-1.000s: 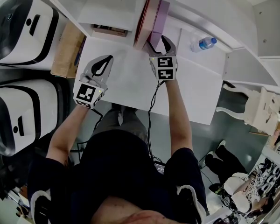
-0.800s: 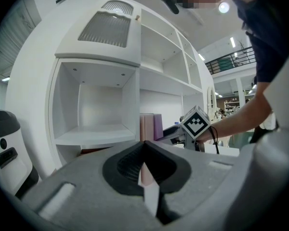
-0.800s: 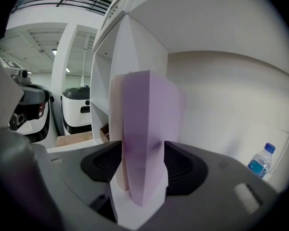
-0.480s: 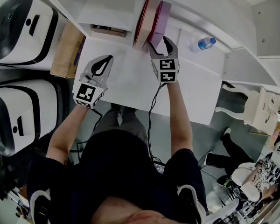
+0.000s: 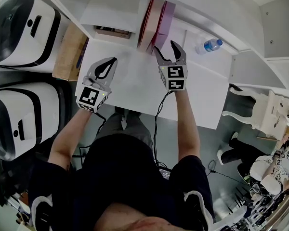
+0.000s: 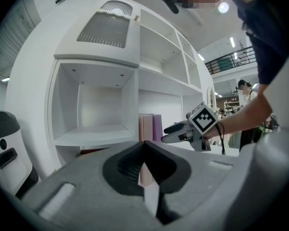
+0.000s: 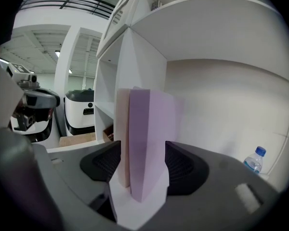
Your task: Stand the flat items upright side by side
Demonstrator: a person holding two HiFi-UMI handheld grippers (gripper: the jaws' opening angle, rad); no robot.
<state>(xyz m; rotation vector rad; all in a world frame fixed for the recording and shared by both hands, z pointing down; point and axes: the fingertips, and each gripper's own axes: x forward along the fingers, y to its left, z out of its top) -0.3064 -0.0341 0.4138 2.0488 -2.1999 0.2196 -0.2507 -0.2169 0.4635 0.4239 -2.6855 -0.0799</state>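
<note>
White tabletop [image 5: 130, 93] fills the middle of the head view. Nearest the person, at nine o'clock, the left hand-held gripper [image 5: 106, 67] hovers with its jaws pressed tight together and nothing in them.

Over to the right hand-held gripper [image 5: 165, 47], at twelve o'clock. Its jaws stand wide and nothing is pinched. Its own view looks straight down the gap at the near edge of the purple board [image 7: 147, 143], with daylight on both sides of it. Neither pad seems to press on the board.

Just beyond, both of the task's things stand upright already. The pink board [image 5: 151, 19] is at eleven o'clock of the purple one, face to face with it and apparently touching. Both sit at the back of the tabletop, beside the shelf [image 5: 111, 8] divider.

Now the handling. These look like thin, stiff, light slabs with smooth faces, tall on a narrow foot, so I'd expect them to tip at a nudge. The best hold is probably across the thickness at the near edge, fairly low, with the pads flat on the two broad faces.

Farther back, at two o'clock, a bottle [image 5: 209, 44] lies well clear. A box [image 5: 70, 49] waits off the tabletop's edge at ten o'clock.
</note>
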